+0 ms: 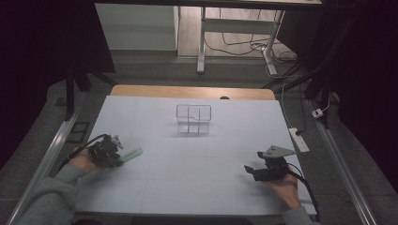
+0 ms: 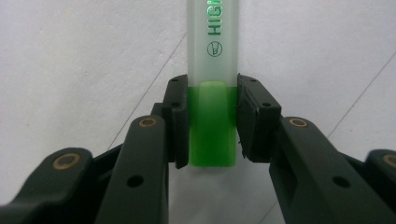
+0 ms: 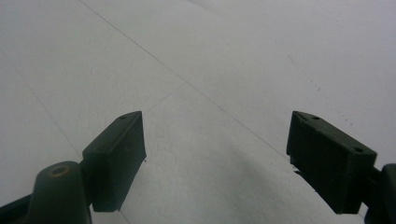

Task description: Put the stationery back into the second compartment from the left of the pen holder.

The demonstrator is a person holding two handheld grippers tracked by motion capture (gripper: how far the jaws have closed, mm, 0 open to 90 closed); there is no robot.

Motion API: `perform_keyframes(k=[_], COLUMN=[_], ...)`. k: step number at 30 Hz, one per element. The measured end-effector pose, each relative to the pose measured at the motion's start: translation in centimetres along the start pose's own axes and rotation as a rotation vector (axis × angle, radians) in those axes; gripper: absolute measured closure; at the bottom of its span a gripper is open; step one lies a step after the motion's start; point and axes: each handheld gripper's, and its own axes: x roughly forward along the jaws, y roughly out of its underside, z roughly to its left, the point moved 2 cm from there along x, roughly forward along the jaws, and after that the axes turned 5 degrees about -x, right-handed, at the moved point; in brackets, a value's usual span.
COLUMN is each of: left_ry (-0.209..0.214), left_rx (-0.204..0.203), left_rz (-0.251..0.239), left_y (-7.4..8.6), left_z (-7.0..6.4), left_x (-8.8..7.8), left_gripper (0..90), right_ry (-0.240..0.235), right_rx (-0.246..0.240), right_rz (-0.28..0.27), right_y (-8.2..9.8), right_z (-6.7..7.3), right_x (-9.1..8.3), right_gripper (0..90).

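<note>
The left hand-held gripper (image 2: 212,123) had its jaws pressed against the green end of a frosted, translucent plastic highlighter pen (image 2: 213,70) lying on the white worktop (image 1: 197,159) near its left edge. Gripped so close to one end, the pen could pivot or slip out when lifted. Green lettering ran along its barrel. The right hand-held gripper (image 3: 215,154) stood wide open, holding nothing. A clear wire basket (image 1: 193,118) stood farther back.
</note>
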Motion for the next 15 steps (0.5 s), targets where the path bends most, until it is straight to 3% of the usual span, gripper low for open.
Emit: perform_keyframes(k=[11, 15], left_ry=[0.021, 0.006], left_rx=[-0.034, -0.051], left_rz=[-0.084, -0.133], left_y=[0.6, 0.8], left_z=[0.2, 0.3], left_x=[-0.8, -1.3], left_gripper=[66.8, 66.9], right_ry=[-0.003, -0.002], right_rx=[0.002, 0.004], right_rz=[-0.001, -0.002], right_y=[0.0, 0.0], right_z=[0.0, 0.0], right_x=[0.0, 0.0], right_gripper=[19.3, 19.3])
